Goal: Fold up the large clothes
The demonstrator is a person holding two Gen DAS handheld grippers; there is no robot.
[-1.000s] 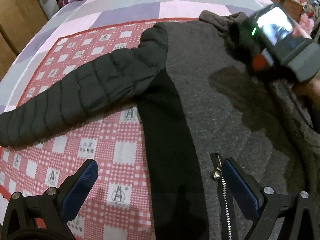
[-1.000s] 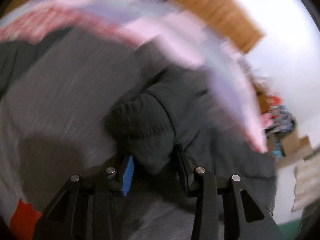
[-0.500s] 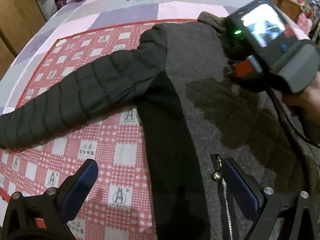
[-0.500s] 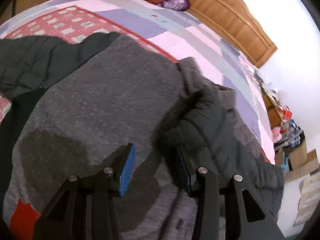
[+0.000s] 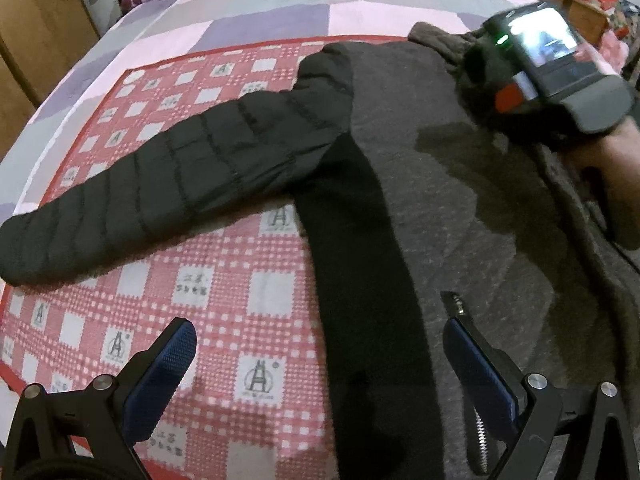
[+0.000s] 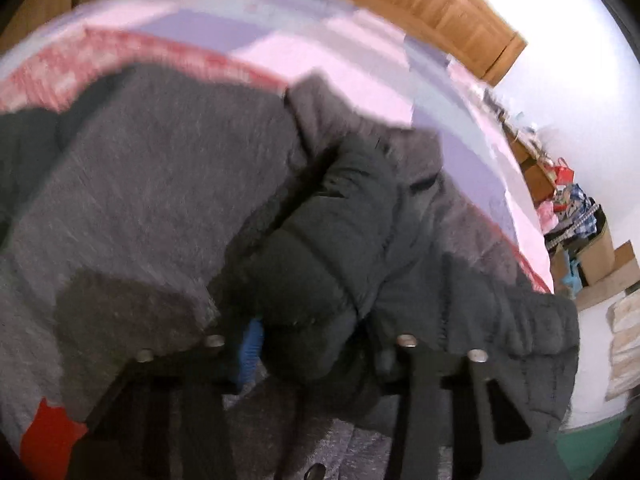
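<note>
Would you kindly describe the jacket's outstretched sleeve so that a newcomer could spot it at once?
On the bed, find the red checked blanket and the grey jacket spread across it. The sleeve runs from the jacket's shoulder out over the blanket, lying flat. It is black, puffy and quilted, unlike the fuzzy grey body and the plain black side panel.

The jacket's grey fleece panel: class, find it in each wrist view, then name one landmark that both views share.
Left wrist view: the grey fleece panel fills the right half, beside the black quilted sleeve.
Right wrist view: the panel fills the left and centre, behind the right gripper, whose jaws are closing on a puffy sleeve end.
Shared landmark: the red checked bedcover.
</note>
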